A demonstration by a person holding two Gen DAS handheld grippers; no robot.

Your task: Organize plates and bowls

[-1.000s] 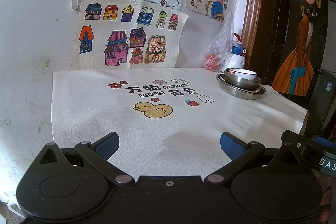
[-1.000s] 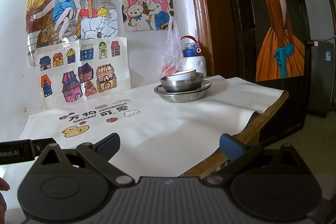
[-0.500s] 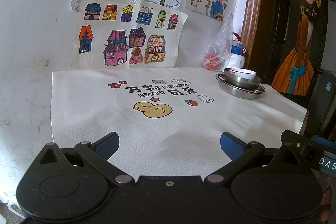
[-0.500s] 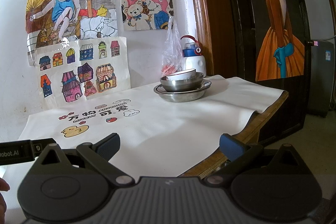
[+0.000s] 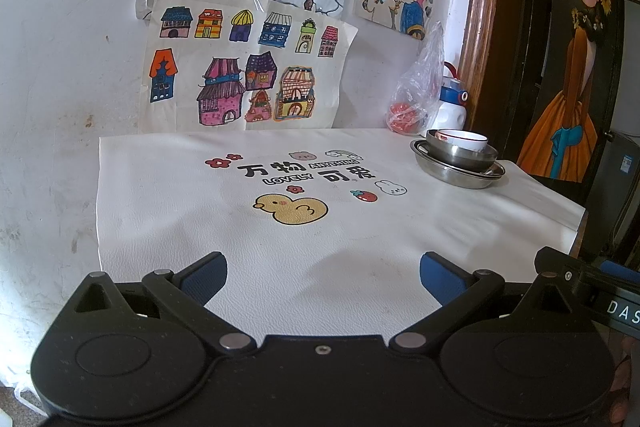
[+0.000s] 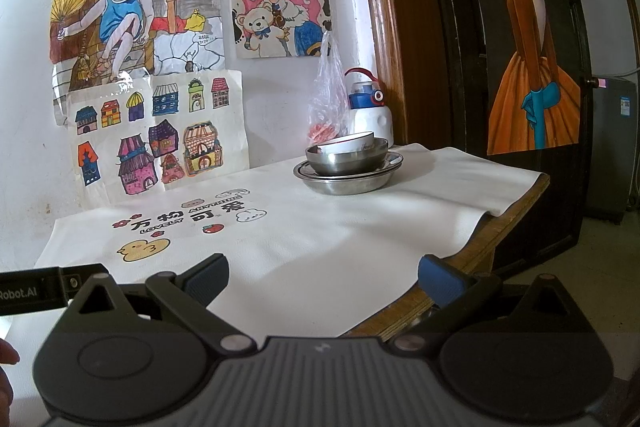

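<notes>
Nested dishware at the far right corner of the table: white ceramic bowl point(image 6: 352, 143) inside a steel bowl point(image 6: 347, 158), both seated in shallow steel plates point(image 6: 347, 178), at least two rims showing. Same stack in the left wrist view, white bowl point(image 5: 464, 140) on top, steel bowl point(image 5: 460, 154) beneath, plates point(image 5: 458, 171) at the bottom. Just behind it, against the wall, a plastic bag point(image 6: 330, 99) and a white bottle with a blue cap point(image 6: 368, 111).

Left gripper point(image 5: 323, 273) spread wide, nothing between its blue pads, hovering over the near part of the white printed table mat point(image 5: 280, 227). Right gripper point(image 6: 323, 273) likewise wide open and empty, poised at the near table edge, partly past the wooden rim point(image 6: 472, 259).

Key relation: stack ahead and to the right of the left gripper, well apart; ahead and close to centre for the right gripper, also well apart but on a straighter line. Right hand judged the nearer and better placed. No long axis to align with, all pieces round; approach from any side of a rim likely workable, though the bag and bottle crowd the far side. Stack already nested, so task apparently near done or yet to be unstacked; cannot tell which.
</notes>
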